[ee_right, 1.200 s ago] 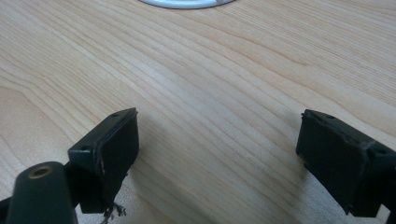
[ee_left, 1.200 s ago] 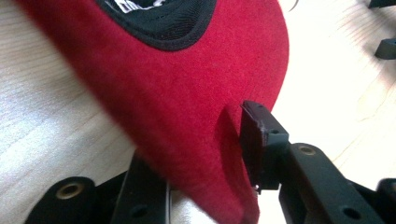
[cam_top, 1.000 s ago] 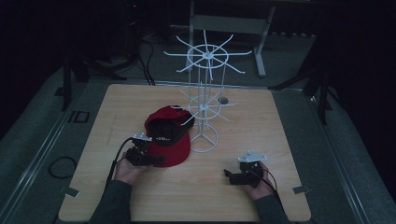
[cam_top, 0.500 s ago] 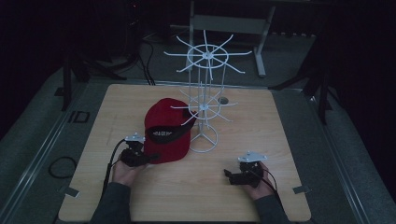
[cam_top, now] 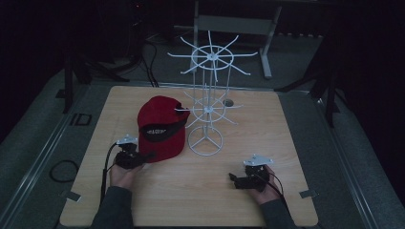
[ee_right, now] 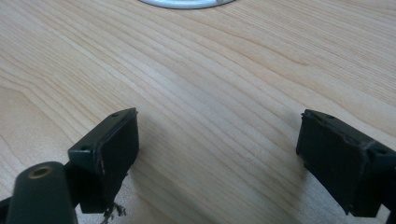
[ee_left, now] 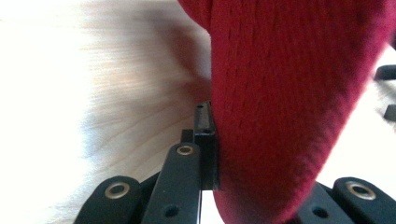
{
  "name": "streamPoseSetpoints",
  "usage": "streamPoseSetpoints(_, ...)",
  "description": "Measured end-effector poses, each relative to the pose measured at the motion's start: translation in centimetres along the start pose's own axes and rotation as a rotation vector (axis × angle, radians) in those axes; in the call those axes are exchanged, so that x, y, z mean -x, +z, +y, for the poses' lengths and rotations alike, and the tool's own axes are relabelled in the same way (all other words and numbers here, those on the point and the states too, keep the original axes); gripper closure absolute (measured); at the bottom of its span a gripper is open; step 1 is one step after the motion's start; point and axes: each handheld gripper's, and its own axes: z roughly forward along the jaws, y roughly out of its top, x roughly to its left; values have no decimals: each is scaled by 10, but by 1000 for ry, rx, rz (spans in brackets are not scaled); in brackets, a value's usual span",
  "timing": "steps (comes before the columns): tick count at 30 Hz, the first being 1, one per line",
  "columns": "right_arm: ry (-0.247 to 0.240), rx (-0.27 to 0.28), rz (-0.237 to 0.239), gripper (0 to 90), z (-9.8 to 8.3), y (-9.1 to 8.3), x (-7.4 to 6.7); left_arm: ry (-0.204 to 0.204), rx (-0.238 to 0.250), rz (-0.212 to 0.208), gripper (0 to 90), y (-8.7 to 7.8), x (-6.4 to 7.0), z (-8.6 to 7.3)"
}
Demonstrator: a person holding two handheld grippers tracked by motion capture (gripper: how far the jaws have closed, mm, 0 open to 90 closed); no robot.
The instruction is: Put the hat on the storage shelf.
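Red cap brim clamped in left claw.

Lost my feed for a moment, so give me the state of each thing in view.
Red cap: on the table, brim edge clamped, beside the rack.
Left gripper: shut on the cap, having just closed.
Right gripper: open, holding nothing, low over the table.
White wire rack: upright, hooks bare.

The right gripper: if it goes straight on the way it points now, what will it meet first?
Probably the round base of the white wire rack. The right gripper has bare table between its open jaws and that base.
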Motion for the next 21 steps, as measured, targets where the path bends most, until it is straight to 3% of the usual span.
streamPoseSetpoints(21,0,0,0,129,0,0,0,-21,148,65,859,-29,-6,6)
